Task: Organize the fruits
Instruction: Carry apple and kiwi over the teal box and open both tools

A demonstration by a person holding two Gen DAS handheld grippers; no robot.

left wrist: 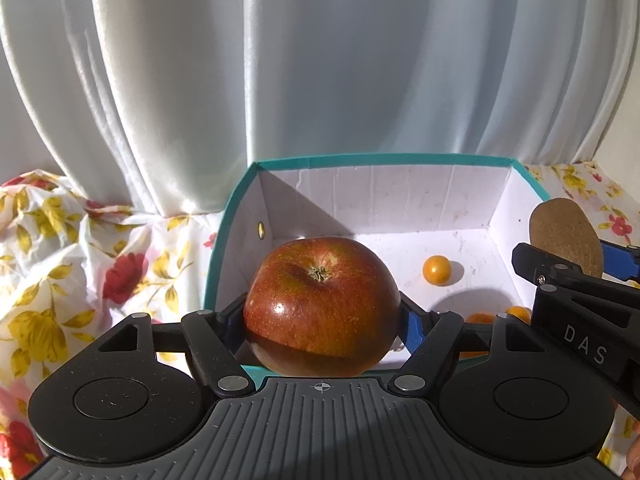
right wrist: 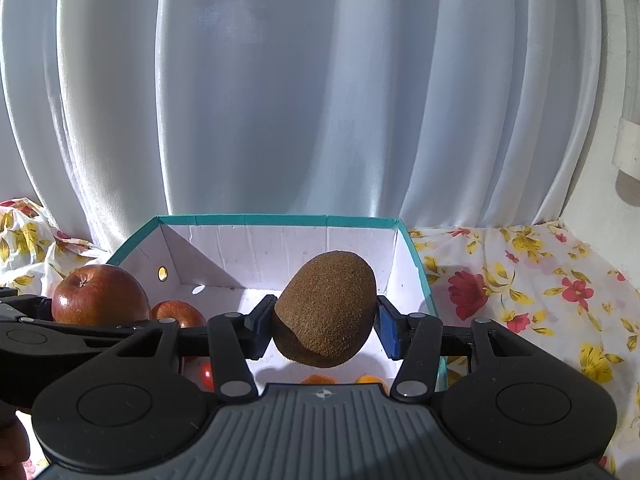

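Two fruits are in my grip: my left gripper [left wrist: 322,320] pinches an apple [left wrist: 322,306] by its sides, held over the near left part of the box [left wrist: 360,159], and my right gripper [right wrist: 325,326] clamps a kiwi [right wrist: 326,308] above the box's middle. A second apple [right wrist: 178,313] and small orange fruits [left wrist: 437,270] lie inside, on the white floor.

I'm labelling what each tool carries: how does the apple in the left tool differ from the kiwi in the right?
The apple is glossy red with a stem dimple; the kiwi is matte, fuzzy brown. The apple is round and looks larger, the kiwi egg-shaped and tilted. Both are clamped between blue pads, apple in the left tool, kiwi in the right tool, above the teal box.
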